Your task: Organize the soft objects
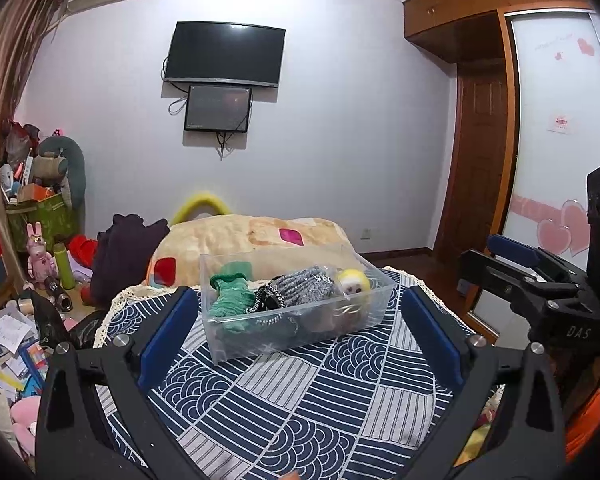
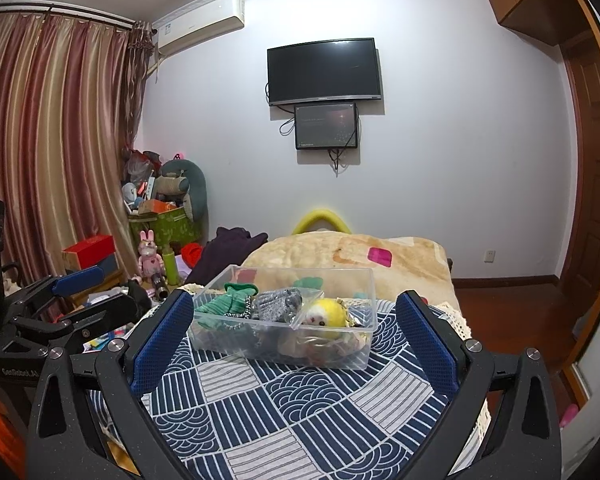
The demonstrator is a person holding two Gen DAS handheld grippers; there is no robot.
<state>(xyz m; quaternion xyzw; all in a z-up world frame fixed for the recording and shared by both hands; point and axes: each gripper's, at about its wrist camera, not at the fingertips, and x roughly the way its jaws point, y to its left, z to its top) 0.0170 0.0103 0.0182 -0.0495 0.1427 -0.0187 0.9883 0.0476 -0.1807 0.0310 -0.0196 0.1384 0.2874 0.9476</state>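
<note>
Hovering wide open and empty, left gripper (image 1: 300, 332) and right gripper (image 2: 296, 336) face the clear bin (image 2: 352, 356) of soft toys just ahead on the counter (image 2: 300, 412).

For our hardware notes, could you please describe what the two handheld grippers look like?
Both look alike: the left gripper and right gripper have matte black frames with triangular cut-outs, silver bolts at the joints and blue textured pads lining the jaws. Seen from the left camera, the right one bears pale "DAS" lettering. An orange sleeve shows beneath it.
</note>
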